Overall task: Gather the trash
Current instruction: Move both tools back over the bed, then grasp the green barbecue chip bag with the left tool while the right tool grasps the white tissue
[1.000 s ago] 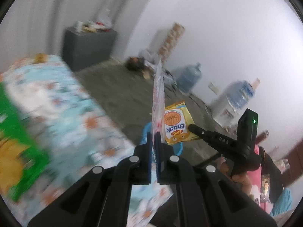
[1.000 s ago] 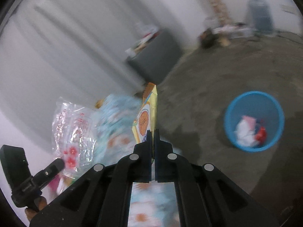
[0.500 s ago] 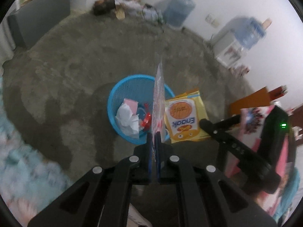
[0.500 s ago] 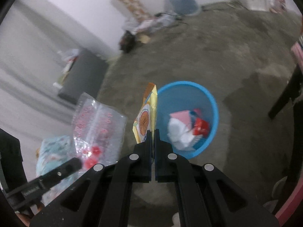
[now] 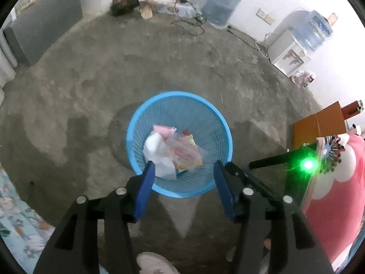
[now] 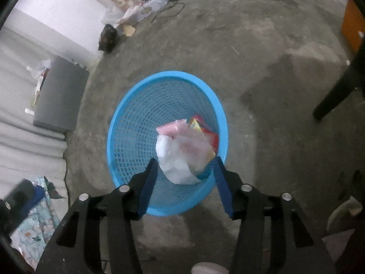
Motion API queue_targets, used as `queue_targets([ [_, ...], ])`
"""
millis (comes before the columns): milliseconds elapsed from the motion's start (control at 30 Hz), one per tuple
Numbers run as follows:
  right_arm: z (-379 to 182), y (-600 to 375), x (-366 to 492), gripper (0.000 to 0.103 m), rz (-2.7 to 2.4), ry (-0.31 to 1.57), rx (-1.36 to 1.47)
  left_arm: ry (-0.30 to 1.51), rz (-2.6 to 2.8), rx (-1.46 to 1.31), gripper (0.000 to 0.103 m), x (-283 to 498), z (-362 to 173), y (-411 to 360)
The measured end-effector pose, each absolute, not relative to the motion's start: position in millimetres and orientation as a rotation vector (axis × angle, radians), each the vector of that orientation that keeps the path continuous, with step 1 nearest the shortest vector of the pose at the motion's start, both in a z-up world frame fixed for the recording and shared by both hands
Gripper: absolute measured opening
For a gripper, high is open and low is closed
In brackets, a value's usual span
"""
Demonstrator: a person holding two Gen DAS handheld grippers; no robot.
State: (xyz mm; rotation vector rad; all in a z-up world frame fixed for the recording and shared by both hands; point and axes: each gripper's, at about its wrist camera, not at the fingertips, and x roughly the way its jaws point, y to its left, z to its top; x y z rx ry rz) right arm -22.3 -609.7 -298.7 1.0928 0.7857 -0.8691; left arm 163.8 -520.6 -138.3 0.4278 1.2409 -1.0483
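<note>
here the rough grey concrete floor [image 5: 91, 96] fills most of both views, mottled with darker patches. on it stands the round bright-blue plastic mesh basket [image 5: 159, 114], upright, directly below both grippers; the right wrist view shows the same basket [image 6: 136, 123] from a slightly different angle.

along the far wall in the left wrist view stand a large blue-tinted water jug [image 5: 221, 5] on the floor and a white water dispenser [image 5: 287, 50] with a second blue jug [image 5: 316, 30] on top. a grey cabinet [image 6: 61, 93] sits at the left of the right wrist view.

the left gripper [image 5: 183, 171] is spread wide, its blue-lined fingers on either side of the basket's near rim in the view, and it grips nothing. the right gripper [image 6: 184, 167] is likewise wide apart and empty, framing the near side of the basket.

inside the basket lies the trash, piled toward the near wall: a crumpled white plastic bag [image 5: 159, 157], a clear plastic wrapper with red print [image 5: 184, 151] resting partly over it, a pink packet [image 5: 163, 130] behind, and a yellow and orange snack packet [image 6: 197, 124] tucked at the right side, mostly covered by the clear wrapper.
</note>
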Motion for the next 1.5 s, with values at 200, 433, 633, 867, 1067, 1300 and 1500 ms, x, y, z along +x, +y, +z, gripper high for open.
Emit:
queue_targets([
  [200, -247.4, -580.7, -15.9, 0.063, -0.813, 0.692, 1.002, 1.134, -1.103, 0.351, 0.06, 163.5, -78.7, -483.1],
  [433, -161.0, -523.2, 14.8, 0.071, -0.576, 0.621, 0.855, 0.957, -1.033, 0.277, 0.07, 163.5, 3.1, -380.5],
  [633, -107.0, -458.2, 47.5, 0.078, -0.323, 0.651, 0.723, 0.802, -0.904, 0.155, 0.079, 143.3, 59.8, -241.6],
  [867, -73.9, -373.0, 87.1, 0.083, -0.008, 0.712, 0.592, 0.713, -0.578, 0.073, 0.083, 102.5, 67.6, -72.7],
  [1067, -68.3, -311.3, 126.4, 0.083, 0.181, 0.796, 0.551, 0.725, -0.414, -0.037, 0.084, 82.8, 47.5, 9.9],
  [1300, -66.2, -272.3, 168.3, 0.083, 0.302, 0.876, 0.578, 0.75, -0.373, -0.178, 0.084, 107.6, 28.5, 53.7],
  [1500, -76.7, -270.1, 203.7, 0.083, 0.3, 0.923, 0.656, 0.734, -0.412, -0.307, 0.084, 128.1, 23.1, 69.4],
])
